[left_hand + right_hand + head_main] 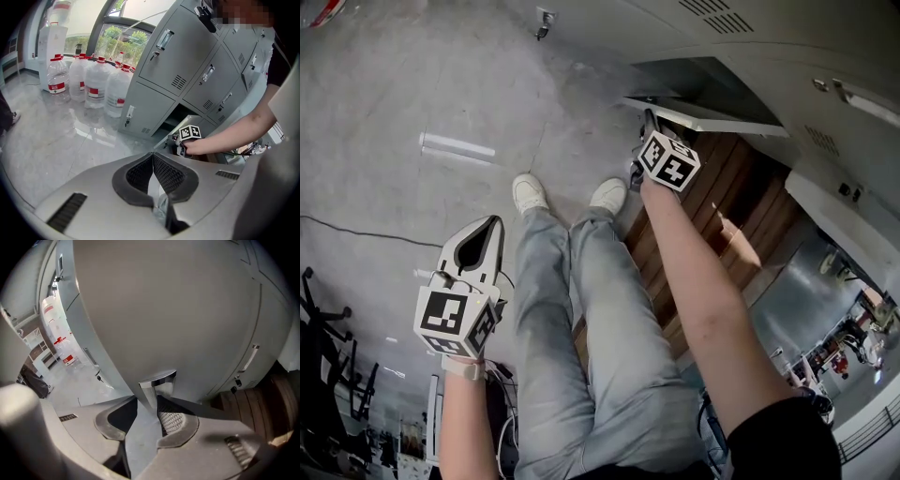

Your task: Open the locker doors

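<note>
The right gripper [152, 399] has its jaws pinching the chrome handle [158, 379] of a grey locker door [164, 310]. The handle stands upright between the two pads, and the door's flat panel fills most of the right gripper view. In the head view that door [703, 114] belongs to the lowest row of the lockers and stands swung out from its compartment, with the right gripper [650, 120] at its near edge and the arm stretched forward and down to it. Brown wooden boards [741, 206] lie just beside the open door.

The left gripper [487, 230] hangs apart from the lockers over the pale concrete floor [412, 84], beside the person's left leg. Its jaws are pressed together with nothing between them [152, 155].

From the left gripper view the bank of grey lockers [187, 56] shows its upper doors closed, and a cluster of large water bottles [96, 84] stands on the floor beside it.
</note>
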Motion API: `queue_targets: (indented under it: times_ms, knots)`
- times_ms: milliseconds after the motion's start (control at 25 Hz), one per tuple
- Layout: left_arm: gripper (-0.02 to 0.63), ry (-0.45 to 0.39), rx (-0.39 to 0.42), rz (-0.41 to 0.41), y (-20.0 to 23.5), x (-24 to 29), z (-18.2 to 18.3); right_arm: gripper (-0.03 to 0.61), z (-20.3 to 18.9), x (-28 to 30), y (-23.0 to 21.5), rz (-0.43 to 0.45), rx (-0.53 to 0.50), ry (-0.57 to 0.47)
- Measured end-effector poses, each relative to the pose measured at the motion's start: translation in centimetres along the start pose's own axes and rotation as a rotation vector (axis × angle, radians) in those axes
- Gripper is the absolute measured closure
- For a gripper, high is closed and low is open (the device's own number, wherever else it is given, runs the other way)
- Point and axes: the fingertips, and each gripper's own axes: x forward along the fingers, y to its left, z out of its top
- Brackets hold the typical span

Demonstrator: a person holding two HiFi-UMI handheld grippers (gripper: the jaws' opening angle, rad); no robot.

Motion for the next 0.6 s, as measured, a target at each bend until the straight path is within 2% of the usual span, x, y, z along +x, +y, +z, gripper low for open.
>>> queue_targets:
  times_ms: [320,600]
  knots:
    - [0.595,0.031,0.055,-0.033,-1.3,0.9,-0.3,0.423,-3.0,-2.3,-1.1,-0.034,0.073,0.033]
    - [0.595,0.041,0.098,-0.066,-3.0,2.0,0.8,0.405,-4.1,-3.8,-2.0,-0.029,0.086,0.038]
